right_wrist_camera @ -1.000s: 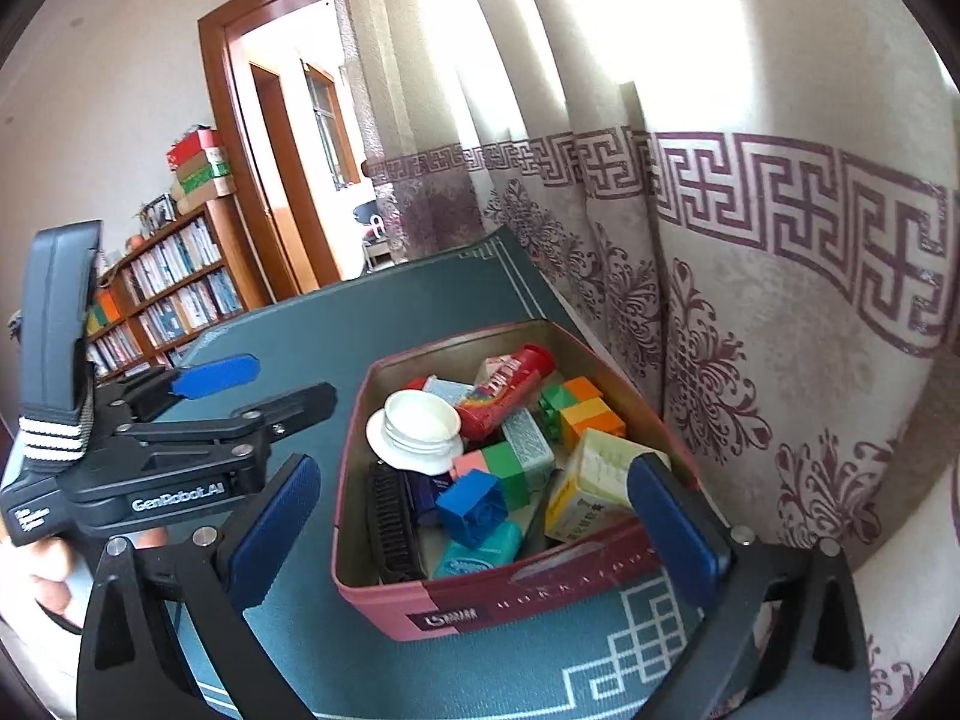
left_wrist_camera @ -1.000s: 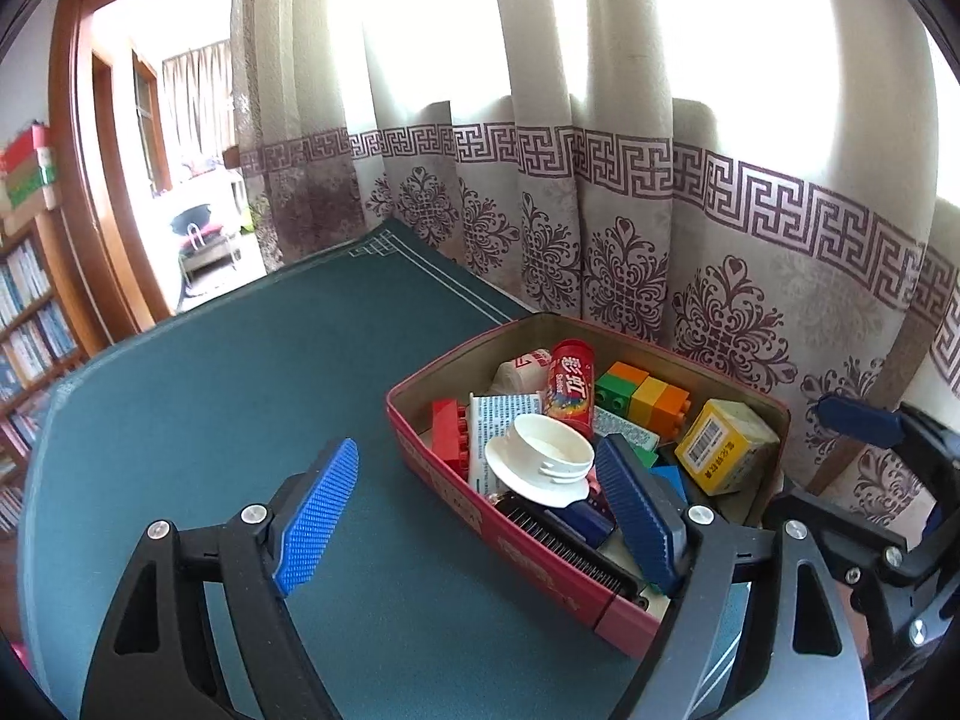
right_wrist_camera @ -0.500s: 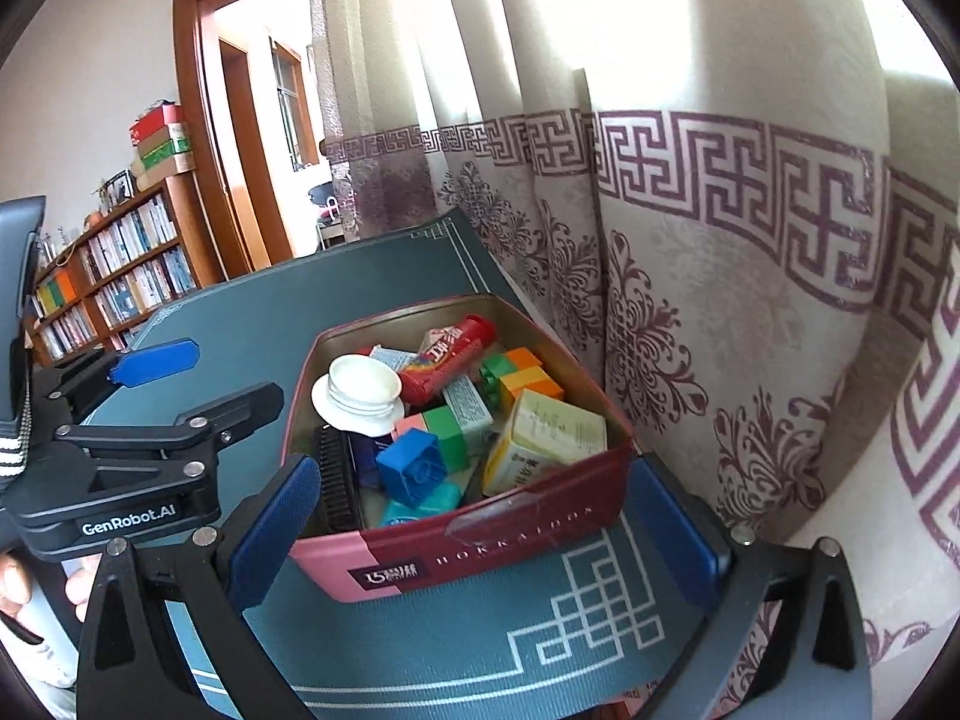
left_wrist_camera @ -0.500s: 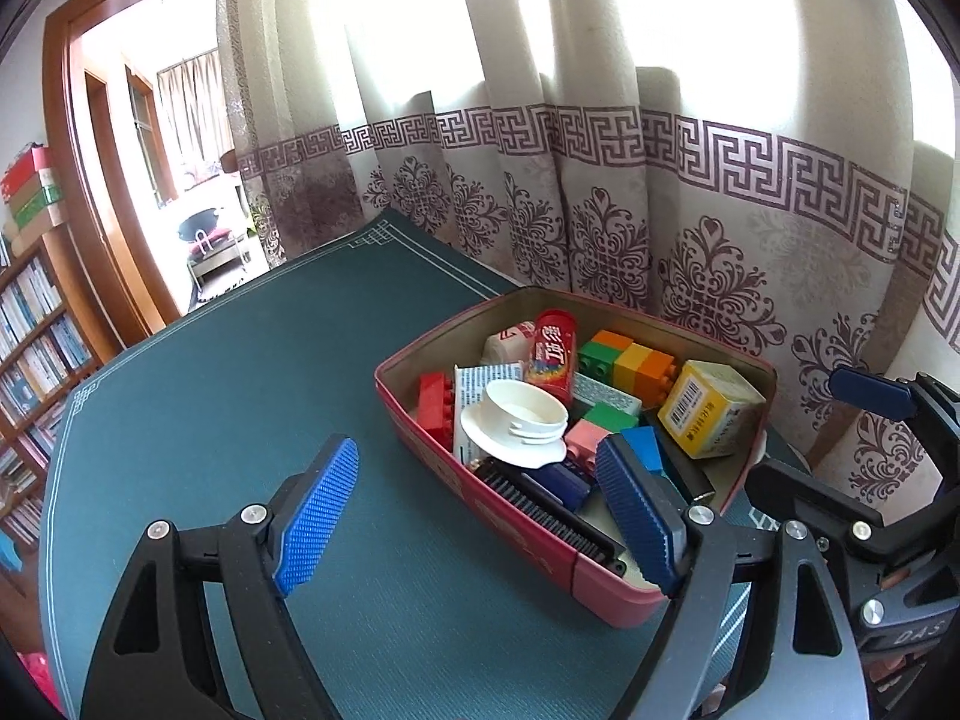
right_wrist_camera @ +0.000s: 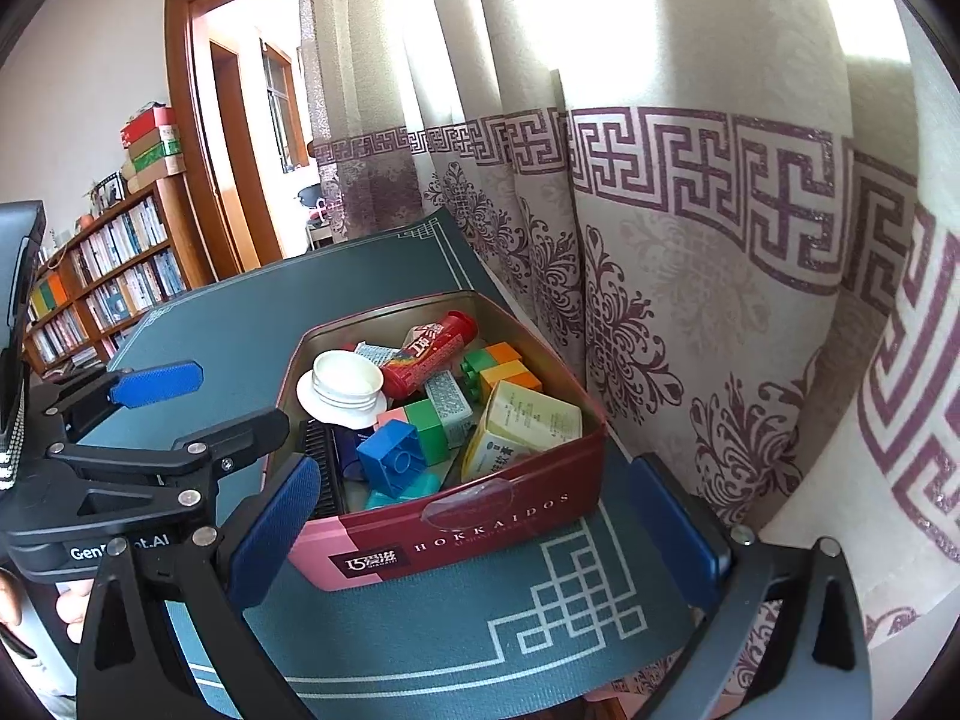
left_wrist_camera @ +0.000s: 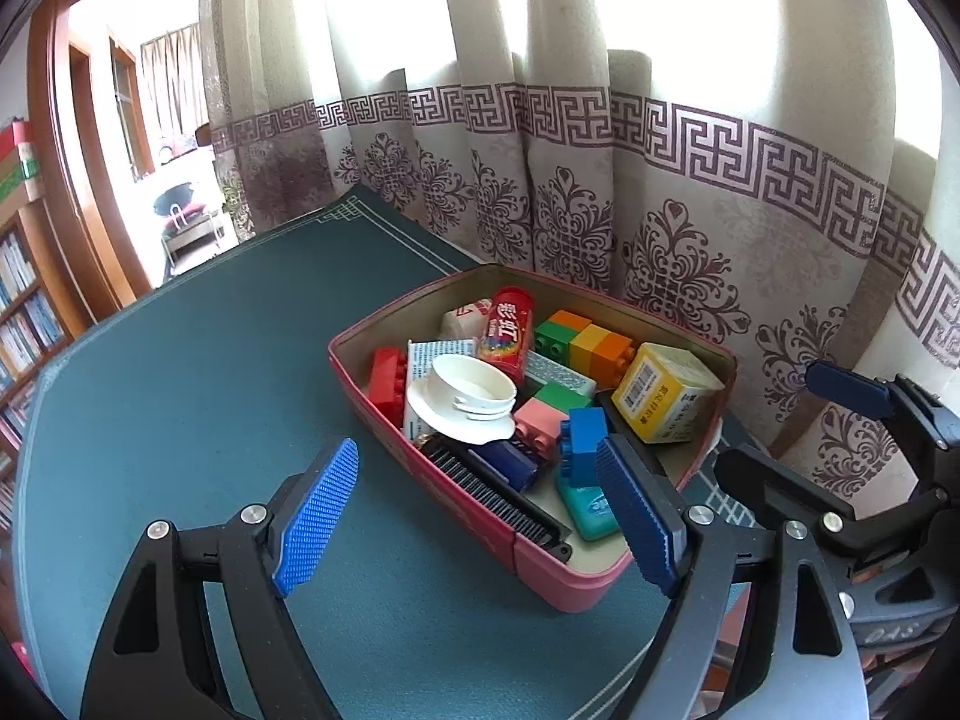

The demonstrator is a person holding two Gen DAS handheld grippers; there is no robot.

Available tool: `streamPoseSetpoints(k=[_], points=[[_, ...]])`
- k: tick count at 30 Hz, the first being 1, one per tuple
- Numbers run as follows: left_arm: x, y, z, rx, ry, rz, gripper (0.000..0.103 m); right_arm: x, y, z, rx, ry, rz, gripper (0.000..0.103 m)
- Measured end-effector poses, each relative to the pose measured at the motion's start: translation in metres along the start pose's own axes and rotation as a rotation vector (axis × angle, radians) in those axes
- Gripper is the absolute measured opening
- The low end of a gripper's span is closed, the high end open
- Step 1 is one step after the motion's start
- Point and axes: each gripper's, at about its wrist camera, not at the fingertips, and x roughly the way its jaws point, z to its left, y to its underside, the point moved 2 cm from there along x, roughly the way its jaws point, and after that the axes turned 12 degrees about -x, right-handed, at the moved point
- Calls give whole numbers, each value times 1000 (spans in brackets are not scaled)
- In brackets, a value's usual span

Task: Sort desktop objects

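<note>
— What's different from a second ago?
— The left claw (left_wrist_camera: 480, 516) sits further back; the tin (left_wrist_camera: 456, 504) lies wholly ahead.
— And the right claw (right_wrist_camera: 474, 534)?
— Backed off too; the tin's near wall now shows between its pads.
</note>
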Motion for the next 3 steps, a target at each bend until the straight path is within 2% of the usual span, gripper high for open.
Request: streamPoseSetpoints(k=[3], points=[[-1, 1, -2, 20, -12, -18, 85, 1, 1, -4, 10, 16, 1, 103]])
